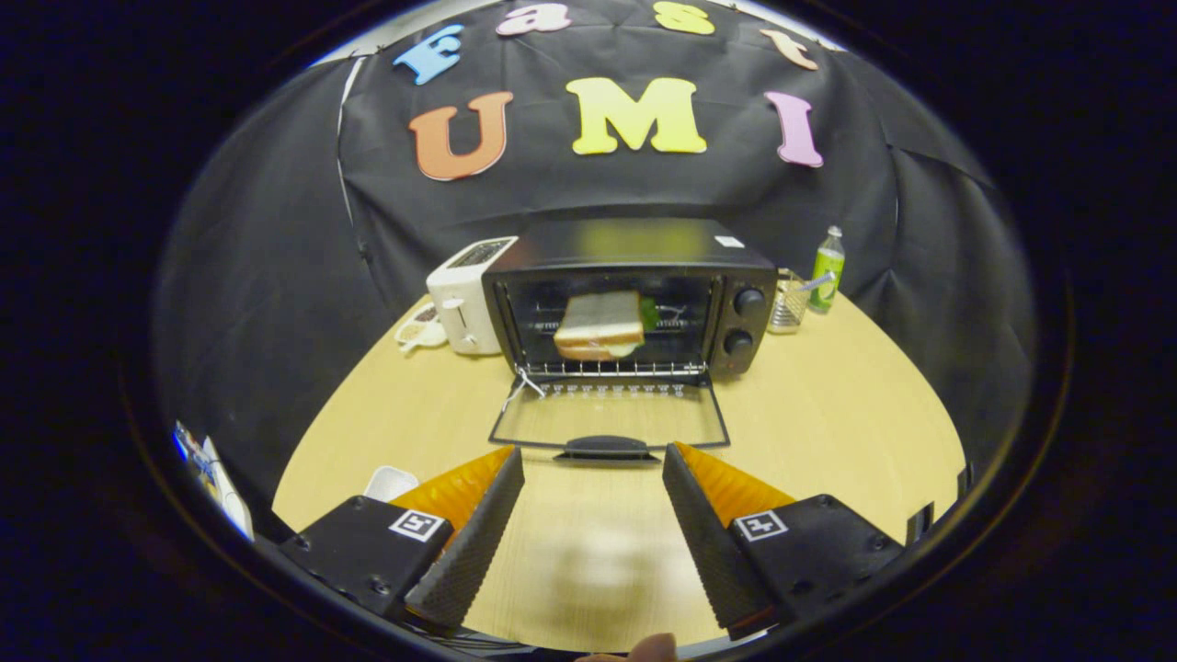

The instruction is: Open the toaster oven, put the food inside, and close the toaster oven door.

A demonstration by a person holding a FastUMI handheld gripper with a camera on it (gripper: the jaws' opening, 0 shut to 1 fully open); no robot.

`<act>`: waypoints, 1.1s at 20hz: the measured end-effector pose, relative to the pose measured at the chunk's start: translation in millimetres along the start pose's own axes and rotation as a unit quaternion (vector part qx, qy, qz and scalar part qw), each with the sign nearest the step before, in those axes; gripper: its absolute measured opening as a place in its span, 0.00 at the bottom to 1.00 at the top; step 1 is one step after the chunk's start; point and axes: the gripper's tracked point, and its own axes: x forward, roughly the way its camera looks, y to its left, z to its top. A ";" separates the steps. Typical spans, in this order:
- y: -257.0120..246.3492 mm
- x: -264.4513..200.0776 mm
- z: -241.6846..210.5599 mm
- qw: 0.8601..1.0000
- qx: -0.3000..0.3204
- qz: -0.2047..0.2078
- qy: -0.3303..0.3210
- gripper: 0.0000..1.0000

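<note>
A black toaster oven (pixel 634 248) stands at the back of the round wooden table (pixel 828 432). Its glass door (pixel 609 416) hangs fully open and lies flat toward me, with the dark handle (pixel 607 448) at its front edge. Inside, on the wire rack (pixel 614 369), sits a sandwich (pixel 599 326) of sliced bread with some green filling. My gripper (pixel 593 458) is open with nothing between its fingers. The fingertips sit just short of the door handle, one on each side of it, a little above the table.
A white pop-up toaster (pixel 467 296) stands left of the oven, with a small dish (pixel 418 329) beside it. Right of the oven are a wire basket (pixel 789 301) and a green bottle (pixel 828 269). A white container (pixel 390 481) lies by the left finger.
</note>
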 end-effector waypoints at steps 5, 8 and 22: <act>-9.2 54.0 -38.2 0.999 -0.005 -0.011 0.031 0.99; -12.8 85.1 -50.0 0.999 -0.009 -0.018 0.040 0.99; -14.0 111.9 -52.6 0.996 0.018 -0.063 0.058 0.99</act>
